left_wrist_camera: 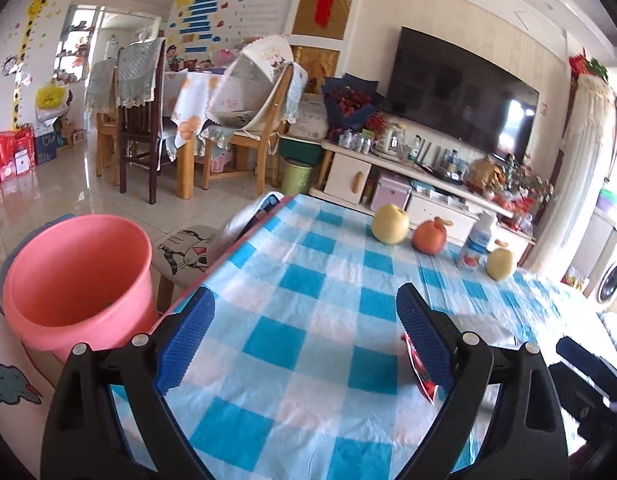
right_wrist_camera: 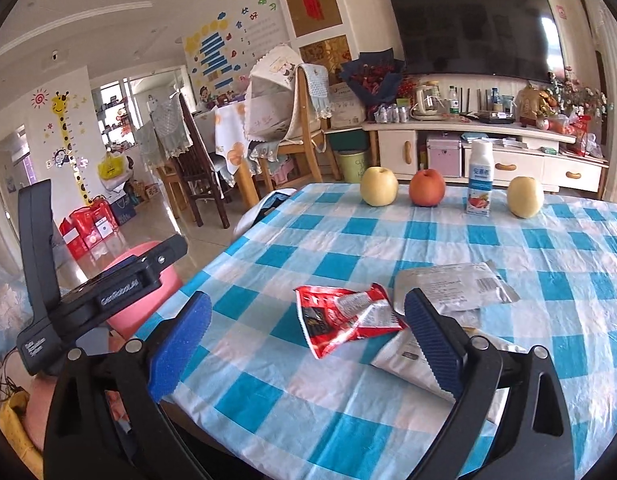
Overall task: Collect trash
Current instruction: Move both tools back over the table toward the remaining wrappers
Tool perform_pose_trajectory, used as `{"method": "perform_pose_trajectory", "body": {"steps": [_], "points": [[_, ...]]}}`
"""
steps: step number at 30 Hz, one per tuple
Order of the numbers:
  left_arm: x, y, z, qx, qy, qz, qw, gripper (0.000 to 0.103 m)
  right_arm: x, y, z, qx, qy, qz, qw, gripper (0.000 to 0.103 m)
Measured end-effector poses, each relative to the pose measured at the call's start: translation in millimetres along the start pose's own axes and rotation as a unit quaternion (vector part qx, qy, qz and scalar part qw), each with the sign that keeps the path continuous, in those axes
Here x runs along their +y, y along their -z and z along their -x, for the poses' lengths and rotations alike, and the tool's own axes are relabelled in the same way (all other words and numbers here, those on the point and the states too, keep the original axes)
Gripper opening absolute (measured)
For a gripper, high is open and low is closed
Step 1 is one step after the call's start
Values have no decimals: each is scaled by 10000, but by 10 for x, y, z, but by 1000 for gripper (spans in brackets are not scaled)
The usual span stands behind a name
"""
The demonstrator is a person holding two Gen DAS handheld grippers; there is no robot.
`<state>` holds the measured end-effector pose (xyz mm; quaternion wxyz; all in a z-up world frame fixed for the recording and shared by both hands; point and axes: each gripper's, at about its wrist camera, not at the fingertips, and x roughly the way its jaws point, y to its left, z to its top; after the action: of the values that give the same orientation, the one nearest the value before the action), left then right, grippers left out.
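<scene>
Blue ribbed pads [right_wrist_camera: 180, 344] on black plastic arms frame the right wrist view; the right gripper [right_wrist_camera: 308, 344] stands wide open over the near part of the table with nothing between its fingers; just ahead of it, between the two pads, lies a crumpled red foil snack wrapper [right_wrist_camera: 344, 318] flat on the blue-and-white checked tablecloth [right_wrist_camera: 388, 240]; a grey-white plastic packet [right_wrist_camera: 448, 284] lies just behind the wrapper and to its right, and a second white packet [right_wrist_camera: 408, 364] lies partly under the right-hand pad, its far end hidden by the gripper arm; whether the pad touches it cannot be told.

In the left wrist view the left gripper [left_wrist_camera: 306, 344] is likewise spread wide and holds nothing; its pads hang over the table's left edge; a sliver of the red wrapper [left_wrist_camera: 418, 368] shows beside the right-hand pad, mostly hidden behind it; a round pink plastic bucket [left_wrist_camera: 78, 280] stands off the table's left edge, just beside the left-hand pad, mouth open upward; the right view shows the left gripper's black body in front of that bucket.

Along the far edge of the table stand, left to right, a yellow pear [right_wrist_camera: 378, 186], a red-orange apple [right_wrist_camera: 427, 187], a white drink bottle with a blue label [right_wrist_camera: 479, 178] and another yellow pear [right_wrist_camera: 525, 197], each apart from its neighbour; beyond them are a cream television cabinet [right_wrist_camera: 488, 148] and a black television screen [right_wrist_camera: 472, 28].
</scene>
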<state>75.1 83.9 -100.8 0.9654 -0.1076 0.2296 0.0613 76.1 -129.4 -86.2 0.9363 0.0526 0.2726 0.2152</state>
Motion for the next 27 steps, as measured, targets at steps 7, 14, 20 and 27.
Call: {"method": "perform_pose_trajectory", "body": {"steps": [7, 14, 20, 27], "points": [[-316, 322, 171, 198, -16, -865, 9961, 93, -383, 9, 182, -151, 259, -369, 9989, 96], [-666, 522, 267, 324, 322, -1544, 9870, 93, -823, 67, 259, -109, 727, -761, 9944, 97], [-899, 662, 211, 554, 609, -1863, 9790, 93, -1159, 126, 295, -7, 915, -1110, 9896, 97], [-1003, 698, 63, 803, 930, -1707, 9776, 93, -1544, 158, 304, 126, 1061, -1573, 9818, 97]]}}
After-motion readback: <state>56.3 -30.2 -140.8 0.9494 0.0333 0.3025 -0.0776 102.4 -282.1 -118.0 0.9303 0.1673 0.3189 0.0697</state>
